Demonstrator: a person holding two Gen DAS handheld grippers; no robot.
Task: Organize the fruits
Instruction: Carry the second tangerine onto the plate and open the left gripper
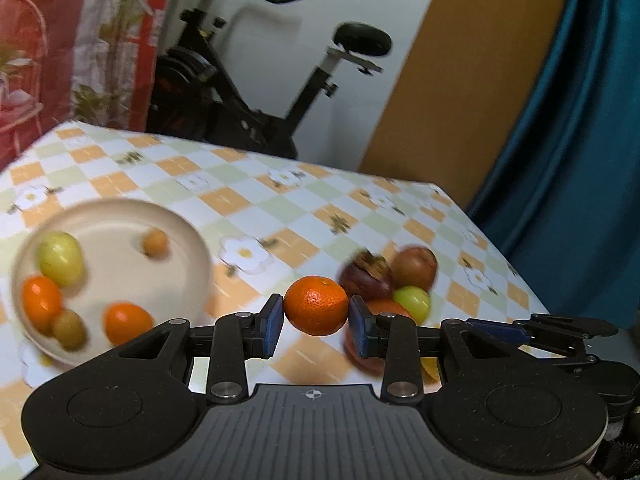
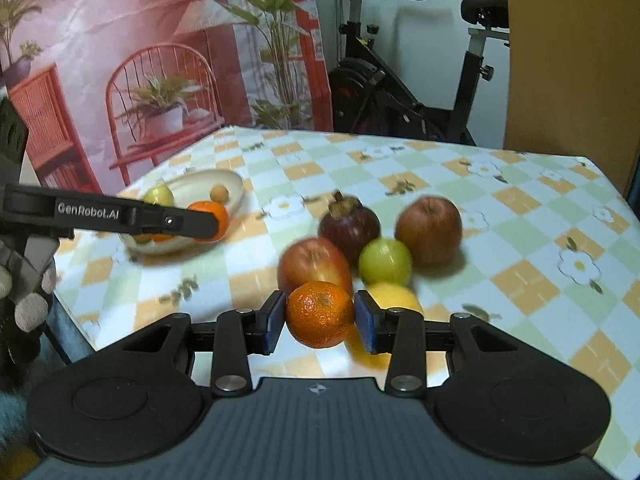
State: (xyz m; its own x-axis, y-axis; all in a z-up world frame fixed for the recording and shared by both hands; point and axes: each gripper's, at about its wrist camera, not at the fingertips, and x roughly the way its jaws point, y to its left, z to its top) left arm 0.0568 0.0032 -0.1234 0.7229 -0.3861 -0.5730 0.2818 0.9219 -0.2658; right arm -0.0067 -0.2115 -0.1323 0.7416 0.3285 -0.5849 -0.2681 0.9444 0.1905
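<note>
My left gripper [image 1: 316,312] is shut on a mandarin [image 1: 316,310], held above the checked table to the right of the cream plate [image 1: 120,220]. The plate holds several small fruits, green and orange. My right gripper [image 2: 320,316] is shut on another mandarin [image 2: 320,314], above a pile of fruit: two red apples [image 2: 430,228], a mangosteen [image 2: 350,226], a green fruit [image 2: 384,262] and a yellow one [image 2: 394,296]. The left gripper also shows in the right wrist view [image 2: 212,222], with its mandarin, in front of the plate [image 2: 200,184].
The table [image 2: 520,280] has a checked orange and green cloth with flowers. An exercise bike [image 2: 400,92] stands behind the far edge. A printed backdrop [image 2: 120,60] hangs at the left. A blue curtain [image 1: 580,120] hangs past the right edge.
</note>
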